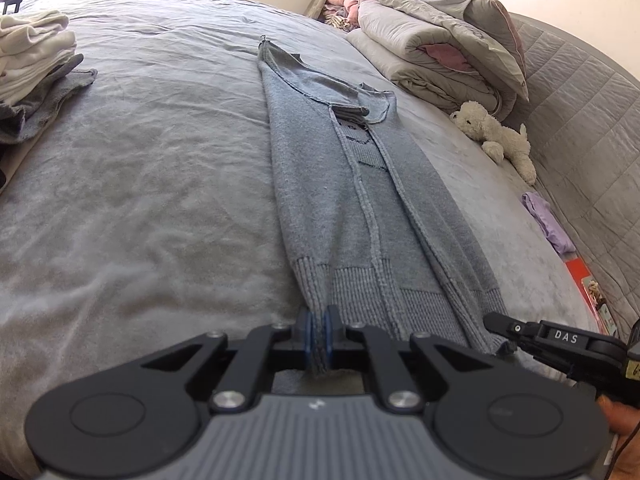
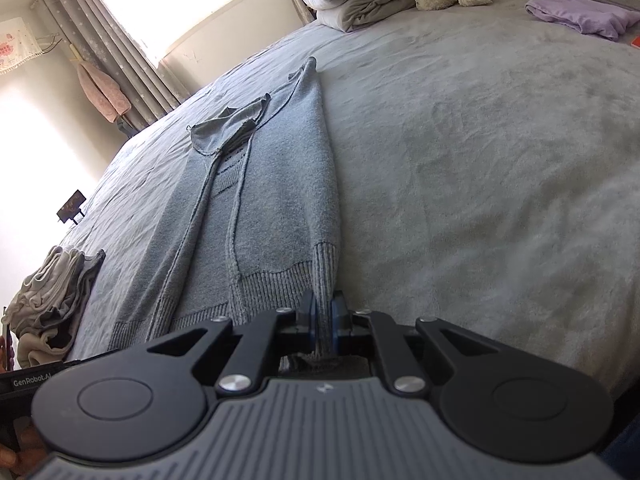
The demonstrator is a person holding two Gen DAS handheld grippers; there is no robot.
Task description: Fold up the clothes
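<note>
Left wrist – sweater (image 1: 320, 184) hem hidden in gripper (image 1: 319, 322)

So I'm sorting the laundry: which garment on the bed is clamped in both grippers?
The grey-blue sweater, pinched at its ribbed hem; white stack and lilac garment lie untouched.

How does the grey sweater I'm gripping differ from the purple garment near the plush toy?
The grey sweater is a long thick knit with ribbed hem, lying flat with its sides folded in; the purple garment is smaller, smooth and loosely bunched. The sweater is clamped at its hem by the left claw and right claw; the purple garment lies untouched. Both rest on the bed.
</note>
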